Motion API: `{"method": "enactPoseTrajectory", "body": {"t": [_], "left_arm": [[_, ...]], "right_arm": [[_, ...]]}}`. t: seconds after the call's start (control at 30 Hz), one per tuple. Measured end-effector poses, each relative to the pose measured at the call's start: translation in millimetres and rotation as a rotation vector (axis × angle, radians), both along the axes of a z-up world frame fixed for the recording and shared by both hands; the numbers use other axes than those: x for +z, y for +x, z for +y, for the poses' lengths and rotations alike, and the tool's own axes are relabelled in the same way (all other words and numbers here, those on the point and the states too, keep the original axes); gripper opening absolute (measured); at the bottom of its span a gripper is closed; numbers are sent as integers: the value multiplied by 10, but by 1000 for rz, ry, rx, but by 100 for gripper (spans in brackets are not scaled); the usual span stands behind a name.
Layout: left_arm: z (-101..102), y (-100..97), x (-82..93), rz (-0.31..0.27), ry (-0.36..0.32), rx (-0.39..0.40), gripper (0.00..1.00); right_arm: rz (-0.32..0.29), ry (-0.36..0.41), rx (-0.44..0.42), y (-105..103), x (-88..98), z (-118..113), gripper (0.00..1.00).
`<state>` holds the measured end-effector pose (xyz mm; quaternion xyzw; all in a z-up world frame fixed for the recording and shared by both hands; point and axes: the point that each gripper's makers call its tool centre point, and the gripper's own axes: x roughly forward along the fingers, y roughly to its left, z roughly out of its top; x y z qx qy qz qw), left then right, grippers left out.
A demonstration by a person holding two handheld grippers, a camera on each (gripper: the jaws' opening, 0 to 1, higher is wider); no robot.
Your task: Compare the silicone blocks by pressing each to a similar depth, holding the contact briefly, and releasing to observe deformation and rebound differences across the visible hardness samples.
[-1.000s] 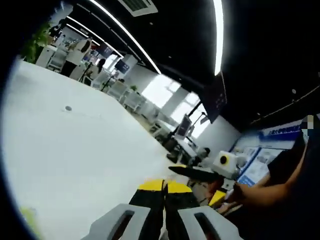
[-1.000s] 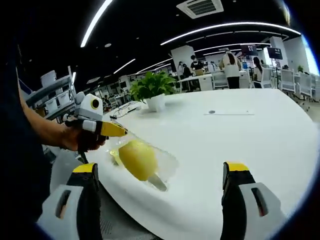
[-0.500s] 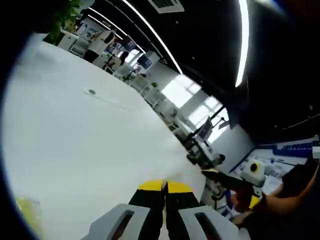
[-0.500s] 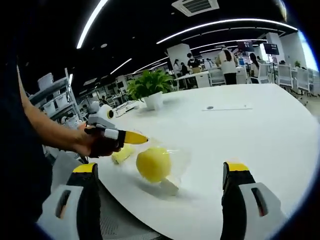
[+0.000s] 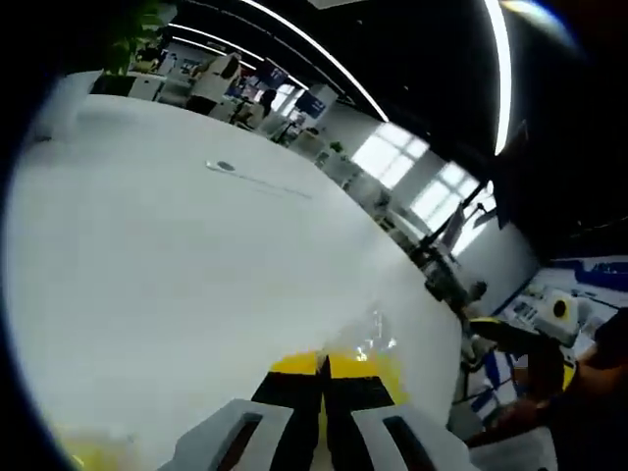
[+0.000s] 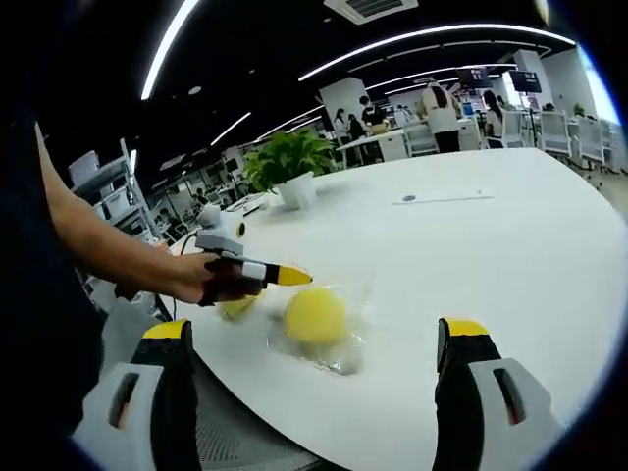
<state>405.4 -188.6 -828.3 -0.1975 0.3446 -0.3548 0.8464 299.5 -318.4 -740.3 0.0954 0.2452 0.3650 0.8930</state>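
A round yellow silicone block (image 6: 314, 316) lies in a clear bag on the white table (image 6: 471, 245). A second yellowish block (image 6: 238, 307) sits just left of it, partly behind the hand. My left gripper (image 6: 292, 278), held by a hand, is shut, and its yellow tip hovers at the bag's upper left edge. In the left gripper view its jaws (image 5: 324, 365) are pressed together, with the crinkled bag (image 5: 378, 353) just beyond them. My right gripper (image 6: 314, 334) stands wide open near the table edge, short of the bagged block. It also appears in the left gripper view (image 5: 496, 329).
A potted plant (image 6: 289, 162) stands at the table's far left side. A small round inset (image 6: 409, 197) marks the tabletop further back. Desks, chairs and people fill the office behind. A yellow patch (image 5: 93, 456) lies at the lower left of the left gripper view.
The bagged yellow block has shifted right and settled flat on the table. My left gripper has followed it, tip now lower and nearer the bag. The right gripper has stayed open.
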Motion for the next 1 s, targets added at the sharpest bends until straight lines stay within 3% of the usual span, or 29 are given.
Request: {"method": "enactPoseTrajectory", "body": {"t": [0.13, 0.23, 0.27, 0.3, 0.4, 0.43, 0.53, 0.57, 0.6, 0.67, 0.7, 0.73, 0.77, 0.9, 1.0], "left_arm": [[24, 20, -100, -1, 53, -26, 0], [103, -11, -287, 0, 168, -46, 0], [116, 23, -302, -36, 180, -52, 1], [101, 21, -299, -29, 167, -54, 1], [93, 32, -277, -76, 225, -99, 3], [99, 34, -274, -65, 221, -88, 4], [195, 125, -266, -48, 225, -27, 18], [217, 142, -238, -58, 230, -29, 29], [215, 162, -168, -72, 208, -28, 39], [203, 263, 93, -189, 176, -32, 60], [197, 270, 138, -200, 165, -34, 67], [216, 295, 334, -228, 121, -24, 74], [238, 311, 410, -245, 112, -22, 81], [394, 354, 675, -297, 99, -17, 99], [553, 362, 863, -353, 122, -22, 100]], "right_arm": [[1, -1, 8, 8, 18, 8, 96], [7, -2, 3, 18, 8, -12, 96], [6, -1, 0, 23, 6, -20, 96], [7, 0, -3, 26, 3, -25, 96], [10, 4, -12, 33, 1, -23, 96], [10, 5, -11, 31, 5, -11, 96], [11, -1, 0, 27, 4, 40, 96], [6, -6, 6, 28, 20, 56, 96], [0, -6, 9, 31, 40, 62, 96], [-12, 1, 11, 45, 82, 68, 96], [-18, 0, 10, 54, 98, 65, 96], [-23, -4, 6, 68, 119, 55, 96], [-23, -8, 1, 85, 126, 36, 96], [-20, -19, -5, 128, 153, -9, 96], [-42, -30, -4, 193, 232, -30, 96]]}}
